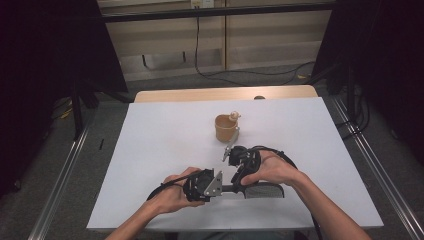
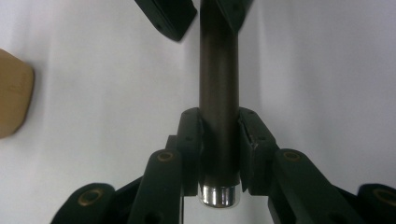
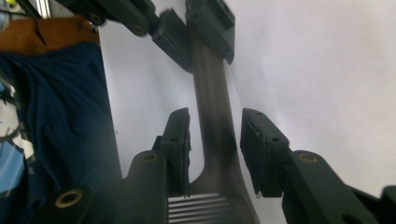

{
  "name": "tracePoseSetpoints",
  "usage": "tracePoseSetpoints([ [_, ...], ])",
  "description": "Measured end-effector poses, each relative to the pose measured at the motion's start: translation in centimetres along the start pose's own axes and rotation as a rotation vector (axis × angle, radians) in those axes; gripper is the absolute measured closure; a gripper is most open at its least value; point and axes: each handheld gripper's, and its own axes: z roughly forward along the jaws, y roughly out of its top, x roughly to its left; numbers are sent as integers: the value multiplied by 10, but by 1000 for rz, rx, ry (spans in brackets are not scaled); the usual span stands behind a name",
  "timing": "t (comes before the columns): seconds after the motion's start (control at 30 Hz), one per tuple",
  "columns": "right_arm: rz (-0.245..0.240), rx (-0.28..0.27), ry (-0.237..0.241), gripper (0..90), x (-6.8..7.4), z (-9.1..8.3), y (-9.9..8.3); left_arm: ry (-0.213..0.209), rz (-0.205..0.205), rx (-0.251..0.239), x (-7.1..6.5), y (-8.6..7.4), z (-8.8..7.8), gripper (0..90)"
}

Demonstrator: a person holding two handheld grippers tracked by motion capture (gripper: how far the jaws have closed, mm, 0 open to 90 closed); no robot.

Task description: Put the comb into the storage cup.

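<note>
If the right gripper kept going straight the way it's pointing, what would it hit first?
Probably the left gripper, whose jaws clamp the far end of the dark comb handle directly ahead. The right gripper straddles that handle with open jaws; the exact gap between them is unclear.

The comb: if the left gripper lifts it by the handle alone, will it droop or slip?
Probably no droop: the comb looks like one rigid piece. It might slip or twist, since the left gripper clamps a smooth round handle. Likely light; its teeth look thin.
</note>
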Motion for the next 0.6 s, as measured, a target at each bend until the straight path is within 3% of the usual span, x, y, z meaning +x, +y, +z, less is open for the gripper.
tracePoseSetpoints([
  [0.13, 3, -60, -19, 516, 1, -10, -6, 0, -37, -16, 3, -3, -2, 729],
  [0.2, 11, -105, -42, 444, 1, -16, -10, -22, -52, -21, 4, -5, -4, 729],
  [0.3, 48, -176, -77, 327, 1, -26, -17, -13, -62, -25, 5, -6, -5, 729],
  [0.4, 62, -240, -107, 265, 1, -36, -24, 7, -88, -48, 7, -9, -7, 729],
  [0.43, 71, -264, -125, 230, 1, -39, -27, -11, -99, -54, 9, -10, -7, 729],
  [0.5, 92, -311, -156, 210, 1, -44, -32, 2, -123, -60, 10, -12, -6, 729],
  [0.6, 137, -354, -190, 175, 0, -49, -38, -14, -154, -77, 11, -15, -4, 729],
])
